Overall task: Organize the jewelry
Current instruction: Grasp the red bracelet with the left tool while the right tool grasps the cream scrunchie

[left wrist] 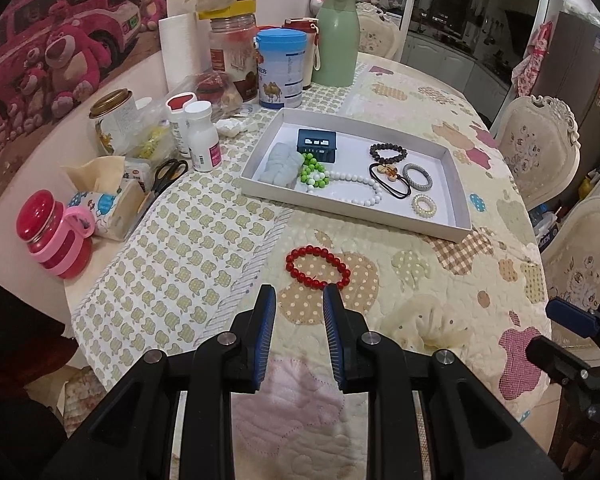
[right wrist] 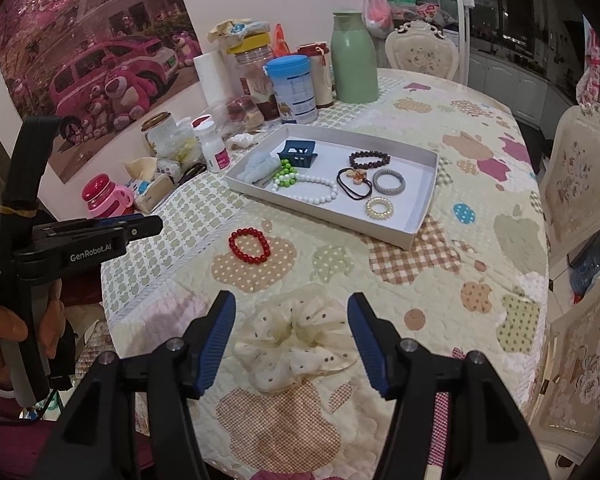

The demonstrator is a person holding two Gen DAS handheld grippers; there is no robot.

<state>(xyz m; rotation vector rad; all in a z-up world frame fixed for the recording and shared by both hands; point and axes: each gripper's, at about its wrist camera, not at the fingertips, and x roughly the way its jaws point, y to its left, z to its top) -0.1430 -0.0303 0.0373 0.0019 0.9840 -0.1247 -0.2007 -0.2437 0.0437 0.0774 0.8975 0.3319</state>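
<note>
Two pieces of jewelry lie loose on the quilted, apple-patterned surface (right wrist: 440, 300). On the left, the left claw (left wrist: 299, 294) hangs with its blue-padded jaws partly apart and nothing between them; the red round-bead bracelet (left wrist: 318, 267) lies just beyond its tips, untouched. To the right of that, the cream dotted fabric scrunchie (right wrist: 296, 344) sits between the widely parted jaws of the right claw (right wrist: 291, 302), and the pads are clear of it on both sides. Farther back and right of the red bracelet stands the shallow white cardboard tray (right wrist: 418, 224), holding a small dark blue box (right wrist: 298, 153), a green-and-white bead bracelet (right wrist: 285, 178), a white pearl strand (right wrist: 320, 192), a dark bead bracelet (right wrist: 370, 159), a black hair tie (right wrist: 350, 182), a grey ring-shaped hair band (right wrist: 388, 181) and a pale spiral hair tie (right wrist: 379, 208).
</note>
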